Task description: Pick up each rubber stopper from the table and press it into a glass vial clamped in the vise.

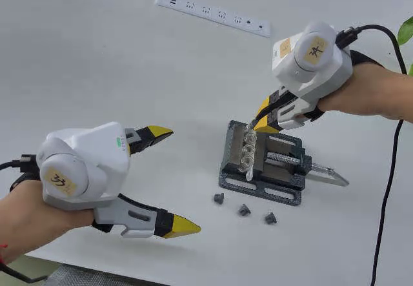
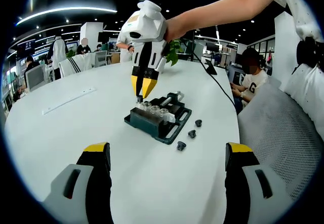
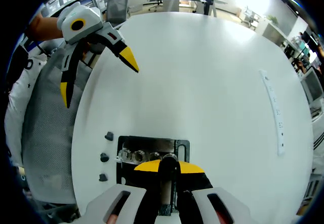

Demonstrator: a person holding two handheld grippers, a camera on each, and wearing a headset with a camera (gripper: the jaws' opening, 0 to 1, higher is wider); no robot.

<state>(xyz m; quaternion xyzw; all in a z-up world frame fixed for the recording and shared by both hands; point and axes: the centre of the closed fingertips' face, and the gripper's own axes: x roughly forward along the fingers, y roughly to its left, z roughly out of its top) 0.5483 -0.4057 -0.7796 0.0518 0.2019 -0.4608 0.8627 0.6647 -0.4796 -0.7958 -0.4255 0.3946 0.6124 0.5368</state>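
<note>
A dark vise [image 1: 284,181] [image 2: 147,122] [image 3: 121,176] clamps a row of glass vials [image 1: 247,150] [image 2: 154,108] [image 3: 131,157]. My right gripper [image 1: 261,126] [image 3: 168,166] is shut on a dark rubber stopper [image 2: 139,98] and holds it right over the vial at the far end of the row. Three more rubber stoppers [image 1: 244,210] [image 2: 192,133] [image 3: 104,157] lie loose on the table just in front of the vise. My left gripper [image 1: 173,179] [image 2: 167,153] hovers open to the left of the vise with nothing between its jaws.
A white power strip [image 1: 213,13] [image 3: 276,110] lies at the far side of the white table. A black cable [image 1: 387,189] hangs from my right gripper. The vise handle [image 1: 328,175] sticks out to the right. People sit at desks beyond the table.
</note>
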